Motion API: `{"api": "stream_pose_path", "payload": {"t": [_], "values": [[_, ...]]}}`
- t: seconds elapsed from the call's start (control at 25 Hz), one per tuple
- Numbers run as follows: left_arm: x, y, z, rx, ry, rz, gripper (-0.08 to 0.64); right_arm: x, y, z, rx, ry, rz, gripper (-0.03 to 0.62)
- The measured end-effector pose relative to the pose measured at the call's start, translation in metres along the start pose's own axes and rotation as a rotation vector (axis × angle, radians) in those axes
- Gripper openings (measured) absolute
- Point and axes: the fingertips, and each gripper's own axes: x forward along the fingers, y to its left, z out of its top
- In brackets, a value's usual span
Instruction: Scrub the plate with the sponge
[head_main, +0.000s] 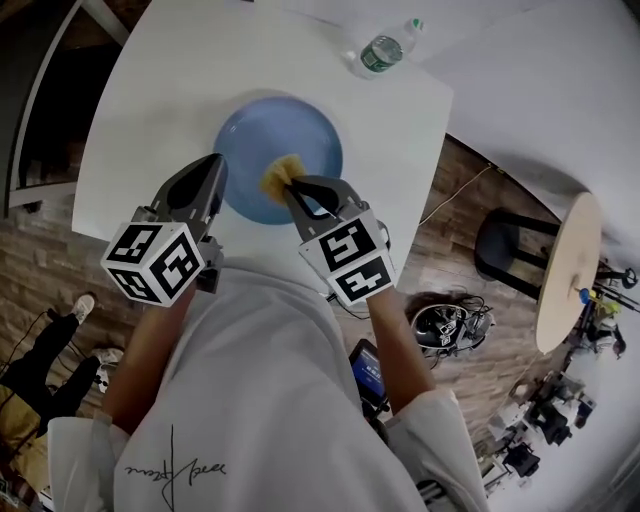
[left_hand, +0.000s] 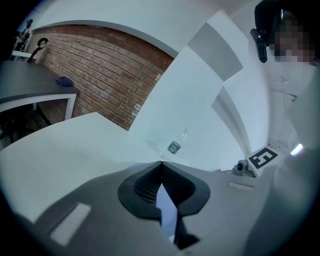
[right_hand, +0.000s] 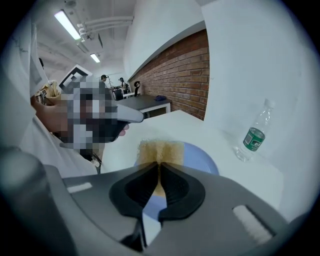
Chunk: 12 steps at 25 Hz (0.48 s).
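Observation:
A round blue plate (head_main: 290, 130) lies flat on the white table (head_main: 150, 100). My right gripper (head_main: 288, 186) is shut on a yellow sponge (head_main: 280, 173), which rests on the plate's near part. In the right gripper view the sponge (right_hand: 160, 151) sticks out past the right gripper (right_hand: 159, 164), with the plate (right_hand: 200, 157) under it. My left gripper (head_main: 216, 168) is at the plate's left rim, jaws together. In the left gripper view the left gripper (left_hand: 161, 164) has its tips touching, and pale blue shows through the slit behind them.
A plastic water bottle (head_main: 383, 48) with a green label lies on the table beyond the plate; the bottle (right_hand: 254, 135) also shows at the right. Off the table's right side stand a black stool (head_main: 505, 245) and a round wooden top (head_main: 565, 270). Gear (head_main: 445, 325) lies on the floor.

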Motion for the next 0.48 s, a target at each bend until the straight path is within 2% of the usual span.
{"api": "stream_pose_path", "payload": {"t": [0.24, 0.48], "values": [[-0.010, -0.021, -0.008, 0.048, -0.009, -0.033, 0.012, -0.020, 0.011, -0.006, 0.052, -0.058, 0.006, 0.021], [-0.020, -0.040, -0.009, 0.105, -0.039, -0.063, 0.012, -0.038, 0.013, -0.013, 0.105, -0.109, -0.033, 0.021]]}}
